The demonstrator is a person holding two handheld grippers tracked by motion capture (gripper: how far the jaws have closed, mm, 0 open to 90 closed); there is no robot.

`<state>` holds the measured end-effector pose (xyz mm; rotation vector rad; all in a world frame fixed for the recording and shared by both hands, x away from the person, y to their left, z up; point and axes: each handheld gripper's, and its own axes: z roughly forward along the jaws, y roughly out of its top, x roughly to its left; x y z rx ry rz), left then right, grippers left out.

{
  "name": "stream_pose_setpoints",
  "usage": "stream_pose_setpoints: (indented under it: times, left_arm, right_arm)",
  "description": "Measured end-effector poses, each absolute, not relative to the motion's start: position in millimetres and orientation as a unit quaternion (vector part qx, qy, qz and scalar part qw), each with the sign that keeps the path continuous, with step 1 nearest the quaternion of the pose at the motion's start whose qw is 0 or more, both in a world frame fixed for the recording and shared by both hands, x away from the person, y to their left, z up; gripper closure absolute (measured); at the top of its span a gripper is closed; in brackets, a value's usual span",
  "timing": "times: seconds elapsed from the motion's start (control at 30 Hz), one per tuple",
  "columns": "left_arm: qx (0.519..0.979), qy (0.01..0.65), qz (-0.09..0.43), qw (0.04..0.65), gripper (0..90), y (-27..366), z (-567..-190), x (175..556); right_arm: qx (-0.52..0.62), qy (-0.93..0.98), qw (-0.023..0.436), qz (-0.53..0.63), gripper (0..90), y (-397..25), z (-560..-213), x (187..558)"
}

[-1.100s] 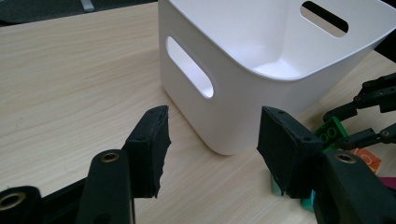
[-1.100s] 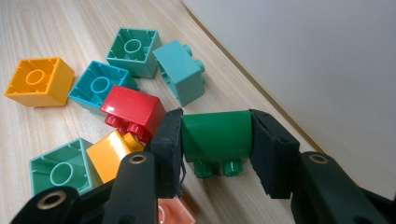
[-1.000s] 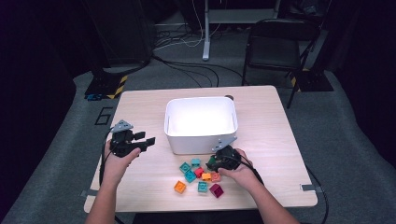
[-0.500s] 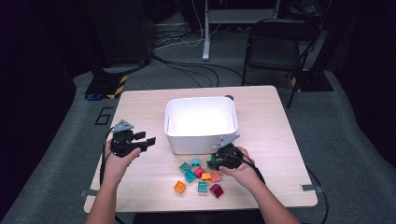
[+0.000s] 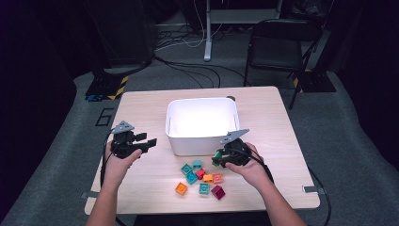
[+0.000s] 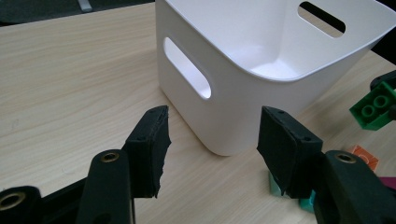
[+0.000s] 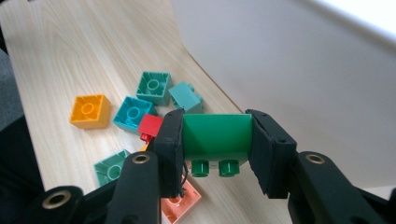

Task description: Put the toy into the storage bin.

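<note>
Worktop [image 5: 268, 108]: pale wood-grain laminate, rectangular, standing on grey carpet in a dim room. Behind it, a black folding chair [image 5: 273, 42], a white stand leg [image 5: 207, 33] and dark cables [image 5: 188, 66] trailing over the floor; a yellow-and-black striped marker [image 5: 118, 87] lies off the far left corner. Container: white plastic bin [image 5: 202, 123] with slot handles in its walls, set near the middle of the worktop, its lit interior showing nothing inside. Loose items: small cluster of toy building blocks on the worktop in front of the bin, just beside the right hand, comprising an orange block [image 5: 181, 189], teal blocks [image 5: 191, 177], a red block [image 5: 200, 173], a salmon block [image 5: 217, 178] and a dark magenta block [image 5: 217, 192]. Left gripper [image 5: 149, 143]: held above the worktop left of the bin, jaws apart, nothing between them. Right gripper [image 5: 217, 160]: at the bin's front right corner, above the cluster, jaws clamped on a green block [image 7: 216, 137], which is lifted off the worktop close to the bin's outer wall with its studs pointing down.
</note>
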<state>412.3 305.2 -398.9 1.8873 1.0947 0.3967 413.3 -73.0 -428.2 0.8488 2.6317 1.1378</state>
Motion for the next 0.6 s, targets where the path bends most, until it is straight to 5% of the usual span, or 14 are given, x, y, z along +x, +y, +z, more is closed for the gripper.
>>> stream_pose_setpoints:
  times: [0.6]
  left_arm:
    - [0.755,0.442,0.160,0.457,43.1,309,-395,410]
  right_arm:
    - [0.278,0.862,0.073,0.417,58.3,-85,-365,407]
